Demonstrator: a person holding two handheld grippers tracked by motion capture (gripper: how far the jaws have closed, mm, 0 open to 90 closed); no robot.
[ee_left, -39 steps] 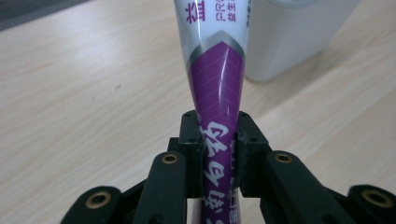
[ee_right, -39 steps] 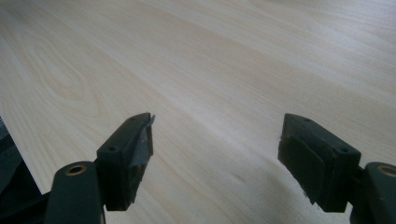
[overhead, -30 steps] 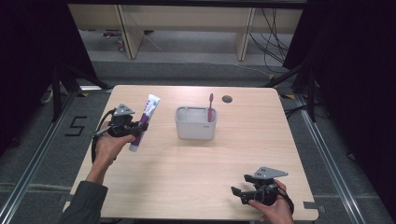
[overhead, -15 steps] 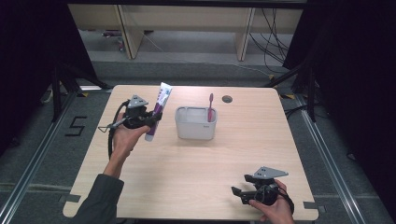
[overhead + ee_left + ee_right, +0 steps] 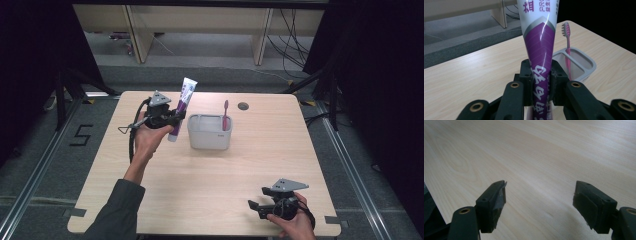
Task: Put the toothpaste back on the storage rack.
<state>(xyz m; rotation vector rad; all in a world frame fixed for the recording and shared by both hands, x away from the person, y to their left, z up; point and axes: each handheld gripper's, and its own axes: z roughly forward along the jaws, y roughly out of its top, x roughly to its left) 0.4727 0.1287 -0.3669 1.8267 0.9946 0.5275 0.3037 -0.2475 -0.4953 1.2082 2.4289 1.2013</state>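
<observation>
High view: left gripper (image 5: 172,118) clamps the tube (image 5: 181,107) upright in the air, just left of the caddy (image 5: 209,137) holding a toothbrush (image 5: 225,114). Next, likely lowering it into a free compartment. Right gripper (image 5: 256,206) rests agape, empty.

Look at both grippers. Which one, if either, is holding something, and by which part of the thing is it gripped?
The left gripper holds a toothpaste tube, clamped across its purple lower part, tube upright. The right gripper is open over the table and holds nothing.
</observation>
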